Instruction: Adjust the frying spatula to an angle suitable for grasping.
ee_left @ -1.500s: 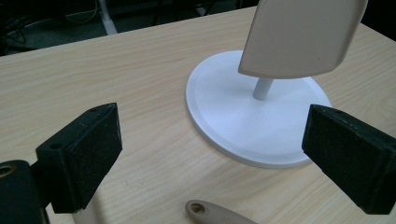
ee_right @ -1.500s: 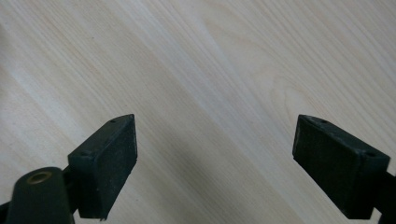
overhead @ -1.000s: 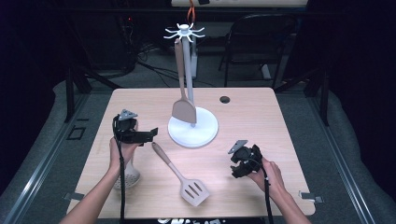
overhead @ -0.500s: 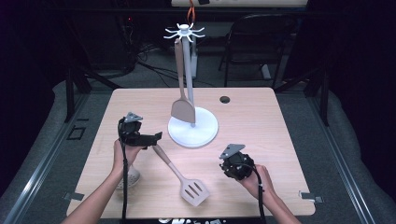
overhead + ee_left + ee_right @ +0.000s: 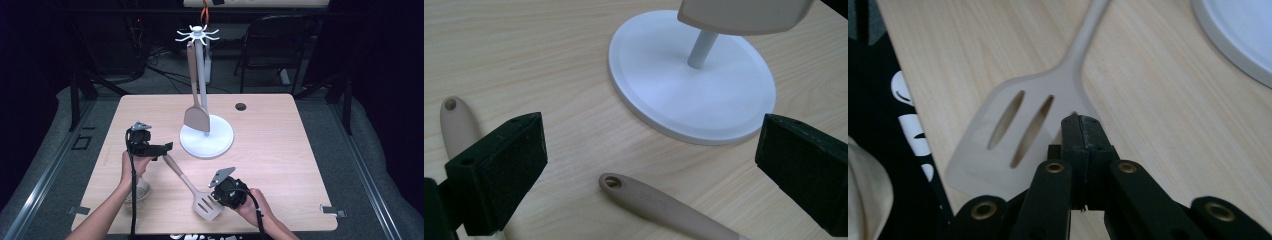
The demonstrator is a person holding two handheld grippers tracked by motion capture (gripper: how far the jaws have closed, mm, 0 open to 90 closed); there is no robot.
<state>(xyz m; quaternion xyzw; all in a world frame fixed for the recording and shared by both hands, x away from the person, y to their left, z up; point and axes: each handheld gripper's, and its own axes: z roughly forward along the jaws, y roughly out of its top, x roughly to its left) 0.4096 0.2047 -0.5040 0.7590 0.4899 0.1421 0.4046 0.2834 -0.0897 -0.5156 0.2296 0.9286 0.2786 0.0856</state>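
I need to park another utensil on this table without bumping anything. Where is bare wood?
Free: the right half, from the rack base to the right edge, and the far-left corner. Crowded: the near-left, where the slotted spatula lies between the left gripper and right gripper, beside a second utensil.

count at this moment, high view, clock directions taken from the table centre:

- beige slotted spatulas lying flat on the table (image 5: 209, 206): 1, at about 6 o'clock.
- beige solid turners hanging on the stand (image 5: 196, 119): 1, near centre, toward 11 o'clock.
- beige perforated spoons lying on the table (image 5: 141, 190): 1, at about 8 o'clock, partly under a hand.
- white utensil stands with round base and hook crown (image 5: 220, 144): 1.
- light wooden tables (image 5: 280, 135): 1.
- black two-jaw grippers: 2, the left (image 5: 165, 148) at 9 o'clock, the right (image 5: 216, 194) at 6 o'clock.
- black chairs behind the table (image 5: 280, 40): 1, at 1 o'clock.
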